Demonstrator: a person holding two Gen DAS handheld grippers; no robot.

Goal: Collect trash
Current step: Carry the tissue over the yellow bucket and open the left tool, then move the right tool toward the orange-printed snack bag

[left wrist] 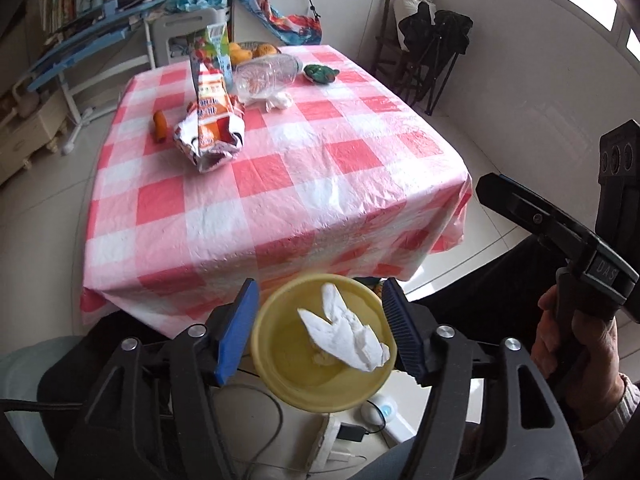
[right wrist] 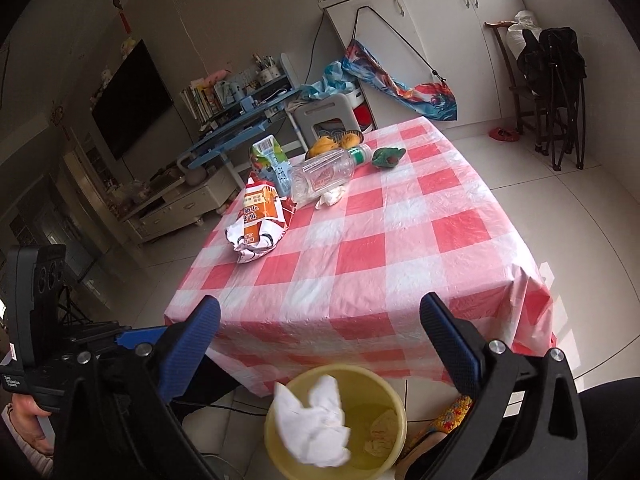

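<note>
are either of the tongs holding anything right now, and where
Nothing is held. The left tongs and right tongs both stand open, and the white tissue is loose over the yellow bin.

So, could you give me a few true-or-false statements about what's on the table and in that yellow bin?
1. A white tissue is at the yellow bin. True.
2. The clear plastic bottle stands upright. False: it lies on its side.
3. The checked tablecloth is blue and white. False: red and white.
4. A crumpled snack bag lies on the table. True.
5. The right tongs grip the tissue. False: they are open, holding nothing.
</note>
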